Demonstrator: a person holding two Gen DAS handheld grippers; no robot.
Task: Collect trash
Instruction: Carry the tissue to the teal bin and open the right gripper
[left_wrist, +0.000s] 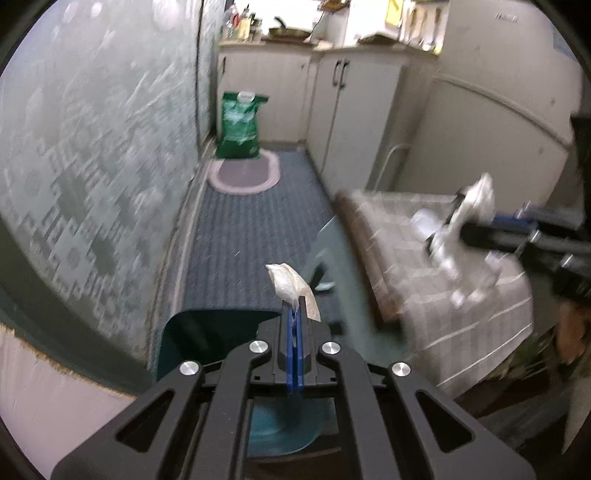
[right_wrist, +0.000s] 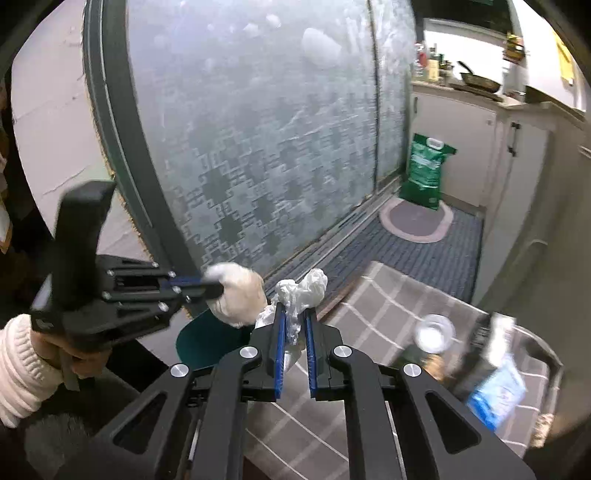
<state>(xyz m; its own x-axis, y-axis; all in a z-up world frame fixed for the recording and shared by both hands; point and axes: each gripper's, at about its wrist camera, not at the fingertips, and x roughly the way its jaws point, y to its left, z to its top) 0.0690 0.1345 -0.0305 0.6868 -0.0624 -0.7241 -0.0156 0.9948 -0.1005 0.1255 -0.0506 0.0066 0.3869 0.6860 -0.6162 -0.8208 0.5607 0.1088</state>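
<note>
Left gripper (left_wrist: 294, 314) is clamped on a crumpled off-white paper wad (left_wrist: 291, 286) above the dark teal open-topped bin (left_wrist: 207, 332) at its 6 o'clock; right gripper (right_wrist: 294, 325) pinches a crinkled translucent white plastic wrapper (right_wrist: 301, 291) over the grey checked tablecloth (right_wrist: 369, 306). Both scraps look light, soft and compressible, so a mid-bunch pinch should suffice. Only the right view shows clutter at 4 o'clock, including a blue-and-white packet (right_wrist: 496, 395).

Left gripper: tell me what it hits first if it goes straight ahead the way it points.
Probably nothing close. The left gripper, shut on a crumpled tissue, points down a free stretch of blue carpet; the green sack at the far cabinets comes first, though depth is unclear.
</note>
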